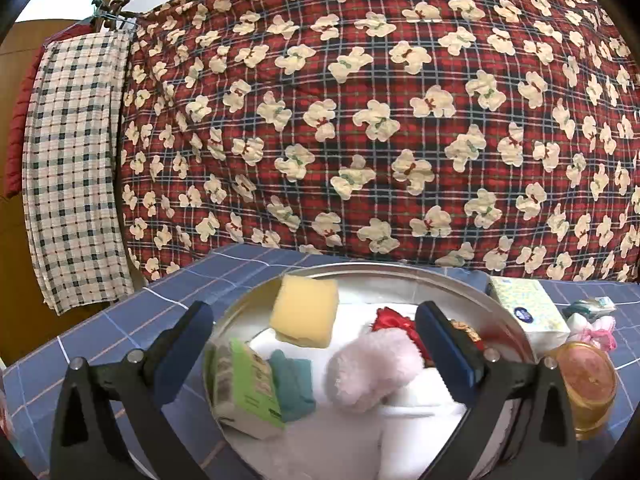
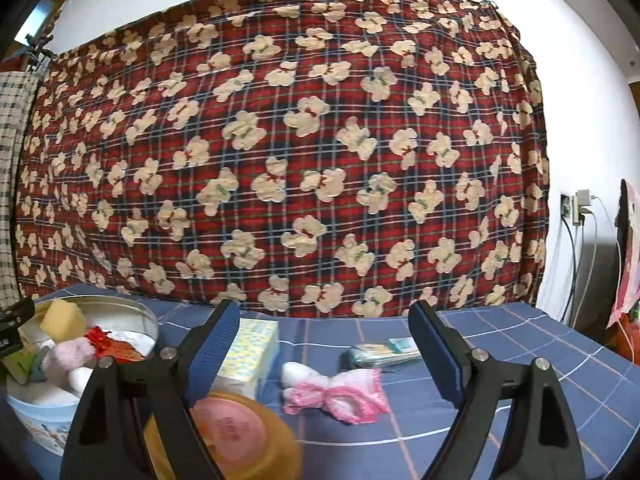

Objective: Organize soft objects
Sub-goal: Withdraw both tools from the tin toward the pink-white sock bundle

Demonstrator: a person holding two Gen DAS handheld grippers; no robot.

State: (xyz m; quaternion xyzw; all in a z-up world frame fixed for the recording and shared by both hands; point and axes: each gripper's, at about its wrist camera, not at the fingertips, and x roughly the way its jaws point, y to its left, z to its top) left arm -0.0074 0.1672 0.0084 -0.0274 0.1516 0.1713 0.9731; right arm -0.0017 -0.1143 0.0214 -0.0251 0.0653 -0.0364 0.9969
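Note:
A round metal tin [image 1: 492, 308] on the blue checked cloth holds a yellow sponge [image 1: 305, 312], a pink fluffy piece [image 1: 374, 372], a teal cloth [image 1: 292, 384], a green-and-white pack [image 1: 248, 392] and a red ribbon item [image 1: 394, 318]. My left gripper [image 1: 316, 344] is open and empty just above the tin. The tin also shows at the left of the right wrist view [image 2: 120, 308]. My right gripper [image 2: 324, 344] is open and empty above a pink-and-white soft toy [image 2: 336, 394] lying on the cloth.
A tissue box [image 2: 250, 354] and an amber jar with a pink lid [image 2: 236, 432] stand beside the tin. A pack of cotton swabs [image 2: 384, 350] lies behind the toy. A red teddy-bear blanket [image 2: 280, 152] hangs behind the table. Cables and a wall socket [image 2: 576, 208] are at right.

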